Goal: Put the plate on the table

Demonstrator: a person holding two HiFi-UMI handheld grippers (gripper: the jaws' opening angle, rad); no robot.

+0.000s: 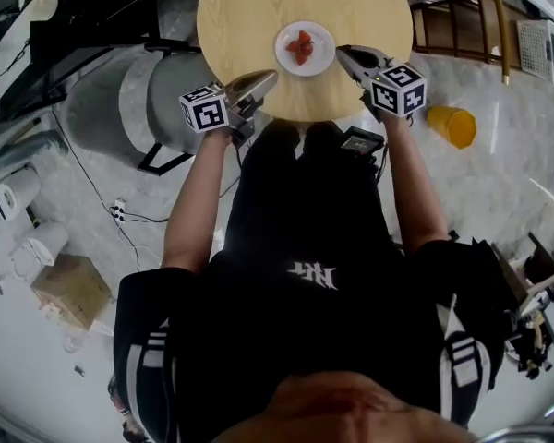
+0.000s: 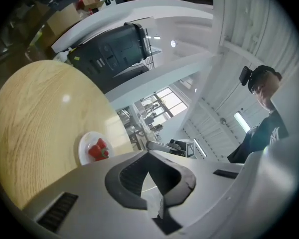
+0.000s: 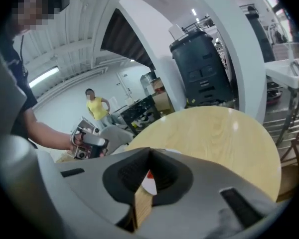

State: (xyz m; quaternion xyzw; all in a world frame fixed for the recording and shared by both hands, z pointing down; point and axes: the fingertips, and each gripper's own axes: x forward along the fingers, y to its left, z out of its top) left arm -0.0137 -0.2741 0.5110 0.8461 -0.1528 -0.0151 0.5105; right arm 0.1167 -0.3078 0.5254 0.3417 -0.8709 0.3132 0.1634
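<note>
One plate (image 1: pixel 321 57) sits flat on the one round table (image 1: pixel 249 12), upper centre of the head view, close to the table's near edge. It carries red fruit (image 1: pixel 301 46), apparently strawberries; the number is not clear.

Judged: the plate is white, stiff and probably ceramic, so it is breakable, slick at the rim and fairly light. The best hold is a pinch on the raised rim, kept level.

Two grippers are present. The left gripper (image 1: pixel 268 78) is lower left of the plate. The right gripper (image 1: pixel 342 53) is just beside its right rim. Both have jaws pressed together, nothing between.
</note>
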